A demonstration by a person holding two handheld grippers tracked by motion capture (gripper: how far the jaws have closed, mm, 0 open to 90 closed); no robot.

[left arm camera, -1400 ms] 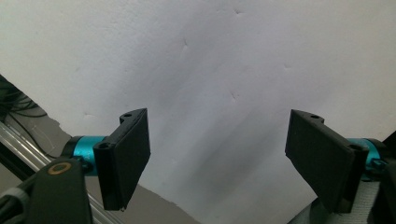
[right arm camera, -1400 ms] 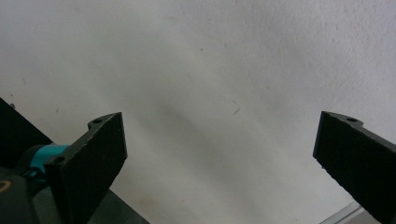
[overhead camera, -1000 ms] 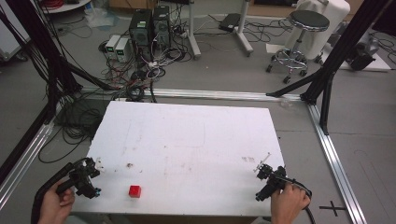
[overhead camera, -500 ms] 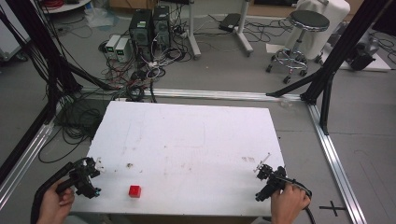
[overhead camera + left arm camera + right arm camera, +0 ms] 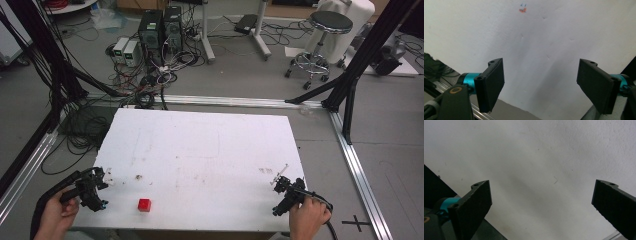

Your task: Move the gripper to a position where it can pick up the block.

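A small red cube (image 5: 144,204) is seen on the white counter (image 5: 210,150) near its front edge, just beside the left gripper (image 5: 92,190), which is held wide open and empty. The right gripper (image 5: 286,192), equally open, is well apart. No grasp is begun; a reach toward the cube is probably called for next.

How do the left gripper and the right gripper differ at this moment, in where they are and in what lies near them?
The left gripper hangs at the white table's near-left corner, close to the small red cube; the right gripper is at the near-right corner, far from it. Both stand open with nothing between their black jaws.
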